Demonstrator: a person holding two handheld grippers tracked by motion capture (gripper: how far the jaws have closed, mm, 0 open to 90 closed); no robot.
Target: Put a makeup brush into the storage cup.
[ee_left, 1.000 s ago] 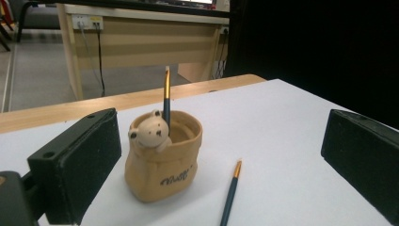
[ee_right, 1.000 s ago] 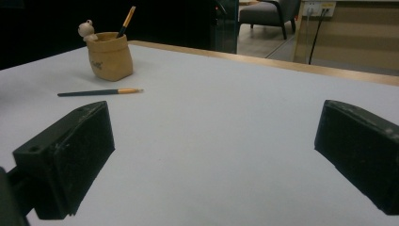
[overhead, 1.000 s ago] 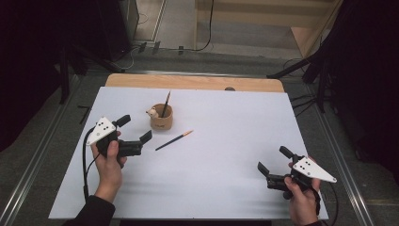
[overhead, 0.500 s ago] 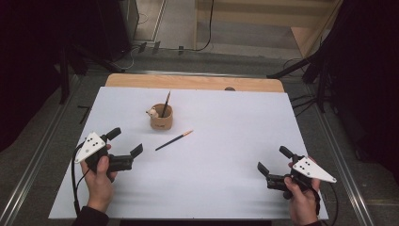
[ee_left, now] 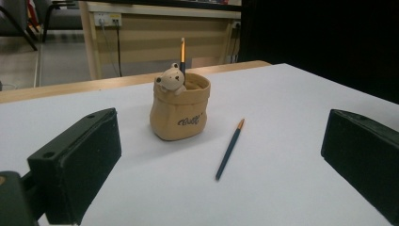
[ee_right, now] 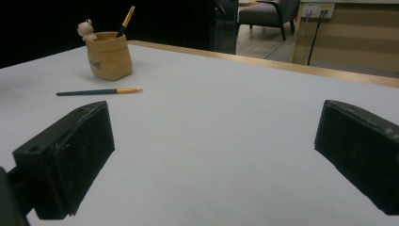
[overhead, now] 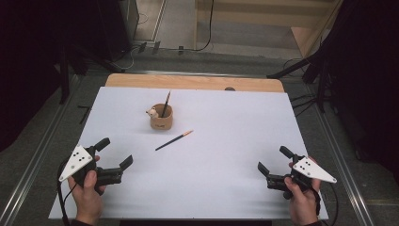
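Done: one dark orange-tipped pencil (overhead: 165, 104) stands in the tan bear-trimmed fabric pot (overhead: 161, 118).
Left: second dark pencil (overhead: 174, 140) lies mid-bench.
Left tool (overhead: 114, 155): jaws apart, empty.
Right tool (overhead: 274, 160): jaws apart, empty.

Your table (overhead: 263, 197): white sheet over a wooden top, wood showing as a strip along the far edge. On it you have a tan bag-shaped pen holder (overhead: 161, 118), standing upright left of centre, and one dark pen (overhead: 174, 140) lying flat just beside it, apart, orange tip pointing away from you.
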